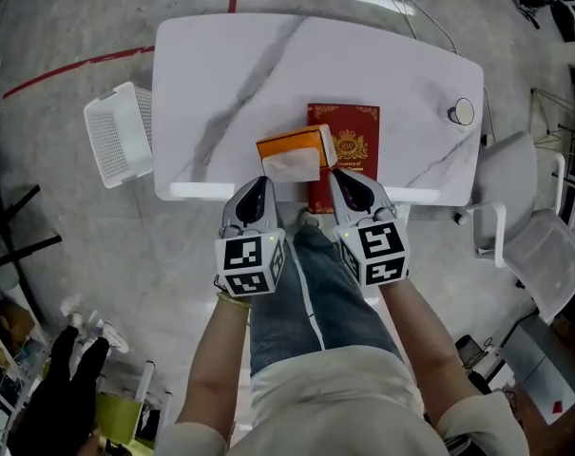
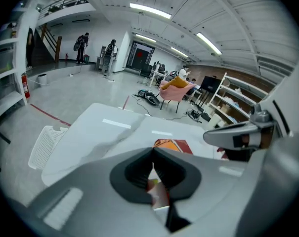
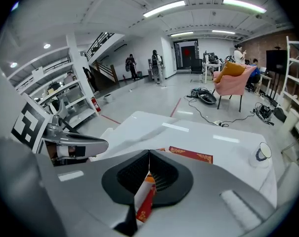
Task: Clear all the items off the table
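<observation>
Tissue box just ahead of left gripper and right gripper, both jaws together

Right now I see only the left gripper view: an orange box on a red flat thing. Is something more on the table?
Observer: Yes. The head view shows a small white round thing near the far right corner of the table.
Operator: And the right gripper, is it open?
Observer: No. In its own view the right gripper has its jaws together, nothing between them.
Operator: How does the orange box lie?
Observer: From above, the orange box lies across the left edge of the red flat thing and sticks out past it.
</observation>
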{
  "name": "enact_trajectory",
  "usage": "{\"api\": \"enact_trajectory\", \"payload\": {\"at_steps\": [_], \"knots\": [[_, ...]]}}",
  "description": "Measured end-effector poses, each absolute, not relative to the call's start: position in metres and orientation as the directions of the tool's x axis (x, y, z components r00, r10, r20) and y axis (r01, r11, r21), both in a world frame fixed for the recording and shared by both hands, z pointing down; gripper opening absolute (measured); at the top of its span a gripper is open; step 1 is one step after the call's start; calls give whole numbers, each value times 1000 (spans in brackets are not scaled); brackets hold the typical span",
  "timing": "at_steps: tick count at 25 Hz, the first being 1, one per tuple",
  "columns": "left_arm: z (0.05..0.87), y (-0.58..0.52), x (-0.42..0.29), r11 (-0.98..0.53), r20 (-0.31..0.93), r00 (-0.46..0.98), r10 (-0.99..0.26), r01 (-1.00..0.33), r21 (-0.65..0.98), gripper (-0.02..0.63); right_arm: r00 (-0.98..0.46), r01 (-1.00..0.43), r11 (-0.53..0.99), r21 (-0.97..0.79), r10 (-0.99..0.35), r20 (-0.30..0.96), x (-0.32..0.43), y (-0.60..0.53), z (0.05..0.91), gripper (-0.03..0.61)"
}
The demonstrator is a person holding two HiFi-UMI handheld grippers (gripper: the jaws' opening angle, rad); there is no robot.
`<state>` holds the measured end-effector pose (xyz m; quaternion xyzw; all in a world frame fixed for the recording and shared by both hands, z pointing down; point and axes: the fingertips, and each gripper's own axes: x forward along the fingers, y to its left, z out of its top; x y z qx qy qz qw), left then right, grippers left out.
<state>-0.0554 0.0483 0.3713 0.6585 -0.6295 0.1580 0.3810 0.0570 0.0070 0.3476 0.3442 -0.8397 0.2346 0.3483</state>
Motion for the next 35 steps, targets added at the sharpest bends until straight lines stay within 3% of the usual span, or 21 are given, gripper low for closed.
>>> {"api": "enact_trajectory", "payload": {"at_steps": [2, 8, 11, 22, 29, 35], "knots": [[382, 47, -59, 87, 698, 160, -698, -949, 304, 11, -517, -739, 655, -155, -405, 754, 55, 5, 356, 37], [416, 45, -65, 97, 724, 166, -670, -947, 307, 11, -481, -748, 651, -130, -398, 781, 57, -6, 382, 69], [432, 40, -67, 107, 725, 187, -663, -935, 338, 78, -466, -756, 643, -119, -402, 788, 58, -13, 393, 87], [491, 40, -63, 112, 746, 285, -602, -895, 432, 219, -460, -766, 629, -129, -398, 794, 54, -20, 431, 130], [513, 36, -54, 120, 707, 370, -603, -834, 539, 278, -475, -772, 613, -168, -380, 794, 54, -25, 452, 155], [518, 31, -49, 88, 673, 434, -599, -800, 594, 278, -479, -783, 591, -193, -377, 793, 52, -25, 463, 155]]}}
